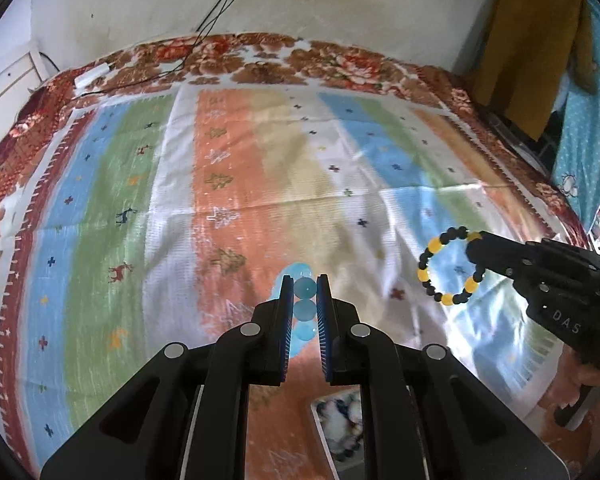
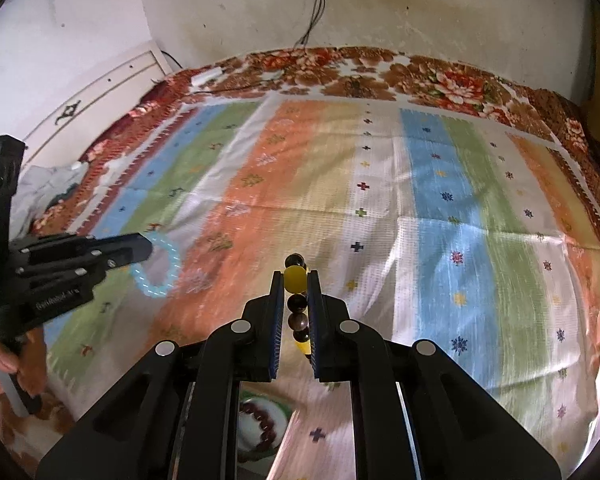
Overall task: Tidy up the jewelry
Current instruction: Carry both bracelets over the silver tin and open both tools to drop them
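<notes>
While tongs (image 1: 305, 292) pinch blue bracelet (image 1: 303, 310), striped cloth (image 1: 228, 200) underneath, wall cables (image 1: 220, 8) behind.

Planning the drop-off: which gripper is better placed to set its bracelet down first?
Hard to call. Left gripper holds the blue bracelet, right gripper the black-and-yellow bracelet; both hang above the cloth.

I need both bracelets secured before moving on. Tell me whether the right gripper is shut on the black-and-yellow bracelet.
Shut on it: the right gripper fingers pinch the bracelet beads between them.
</notes>
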`<action>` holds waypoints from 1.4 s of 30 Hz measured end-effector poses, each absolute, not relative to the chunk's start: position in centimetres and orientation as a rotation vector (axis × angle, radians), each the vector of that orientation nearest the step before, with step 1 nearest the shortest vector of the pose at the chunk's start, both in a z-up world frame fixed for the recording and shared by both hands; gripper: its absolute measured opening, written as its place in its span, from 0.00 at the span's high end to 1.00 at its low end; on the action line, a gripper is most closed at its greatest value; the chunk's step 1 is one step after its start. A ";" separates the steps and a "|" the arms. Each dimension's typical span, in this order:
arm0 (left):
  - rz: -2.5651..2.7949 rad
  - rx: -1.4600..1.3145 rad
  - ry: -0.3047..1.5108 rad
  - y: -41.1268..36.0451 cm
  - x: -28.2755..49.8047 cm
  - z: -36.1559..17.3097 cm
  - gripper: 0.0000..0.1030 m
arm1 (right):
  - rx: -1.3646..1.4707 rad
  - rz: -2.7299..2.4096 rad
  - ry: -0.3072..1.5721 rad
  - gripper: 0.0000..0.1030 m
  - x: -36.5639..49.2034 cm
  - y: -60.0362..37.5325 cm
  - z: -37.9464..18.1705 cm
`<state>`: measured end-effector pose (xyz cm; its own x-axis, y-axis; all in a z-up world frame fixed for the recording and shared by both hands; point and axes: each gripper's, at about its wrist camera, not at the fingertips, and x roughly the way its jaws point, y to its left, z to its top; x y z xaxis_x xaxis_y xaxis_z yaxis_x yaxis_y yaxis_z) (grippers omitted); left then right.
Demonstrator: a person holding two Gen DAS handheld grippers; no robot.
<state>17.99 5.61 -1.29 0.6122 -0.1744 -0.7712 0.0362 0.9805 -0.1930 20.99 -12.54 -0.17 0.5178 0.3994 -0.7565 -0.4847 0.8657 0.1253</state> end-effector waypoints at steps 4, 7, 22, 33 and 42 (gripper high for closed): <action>-0.157 -0.184 0.885 4.3 16.1 -0.8 0.90 | -0.095 0.563 0.846 0.88 19.2 -12.5 0.9; -0.170 -0.193 0.878 3.8 15.2 -0.7 0.90 | -0.103 0.582 0.828 0.88 18.1 -12.3 1.4; -0.207 -0.198 0.854 2.9 11.6 -0.6 0.89 | -0.163 0.656 0.857 0.88 14.3 -11.9 0.6; -0.207 -0.178 0.876 2.4 10.2 -1.3 0.89 | -0.162 0.667 0.914 0.88 13.0 -12.7 -1.0; -0.216 -0.178 0.878 2.1 9.6 -1.5 0.89 | -0.171 0.673 0.932 0.88 12.2 -12.9 -1.6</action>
